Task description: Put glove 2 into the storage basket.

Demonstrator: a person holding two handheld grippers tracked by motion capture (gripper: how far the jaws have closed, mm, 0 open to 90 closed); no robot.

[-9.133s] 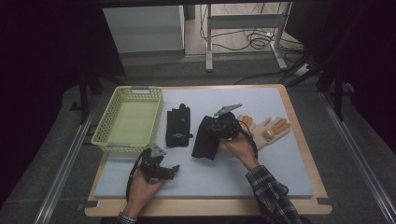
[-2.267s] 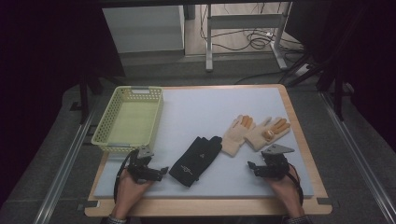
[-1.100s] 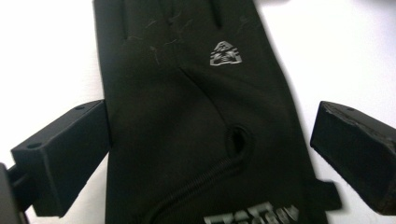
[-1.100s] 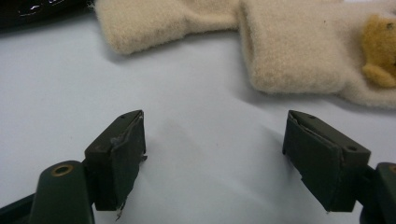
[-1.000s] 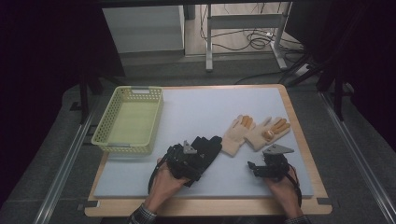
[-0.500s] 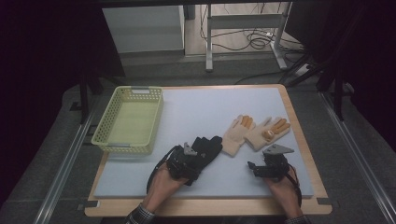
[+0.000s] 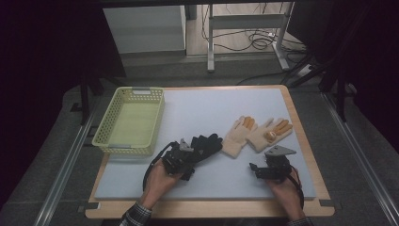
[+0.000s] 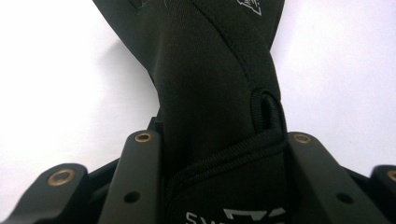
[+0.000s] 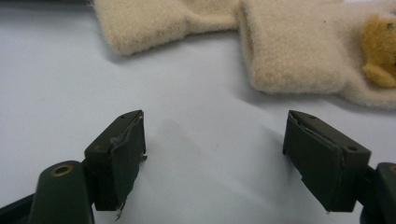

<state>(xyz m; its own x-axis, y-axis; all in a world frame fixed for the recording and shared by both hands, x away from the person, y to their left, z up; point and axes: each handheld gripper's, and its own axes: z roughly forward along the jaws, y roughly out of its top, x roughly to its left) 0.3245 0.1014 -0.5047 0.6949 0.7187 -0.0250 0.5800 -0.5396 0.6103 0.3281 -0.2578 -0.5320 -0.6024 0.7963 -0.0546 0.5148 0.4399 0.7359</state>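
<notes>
Counting two black gloves (image 7: 203, 147), two cream gloves (image 7: 256, 134).

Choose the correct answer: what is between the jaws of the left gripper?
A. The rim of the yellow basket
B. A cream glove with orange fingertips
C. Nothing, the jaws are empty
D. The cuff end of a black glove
D: in the left gripper view the jaws of the left gripper press on the cuff end of the black glove, having just been closing on it.

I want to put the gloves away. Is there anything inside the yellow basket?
The yellow basket looks empty: its bare bottom shows through. The near wall hides a thin strip of the floor right behind it.
</notes>
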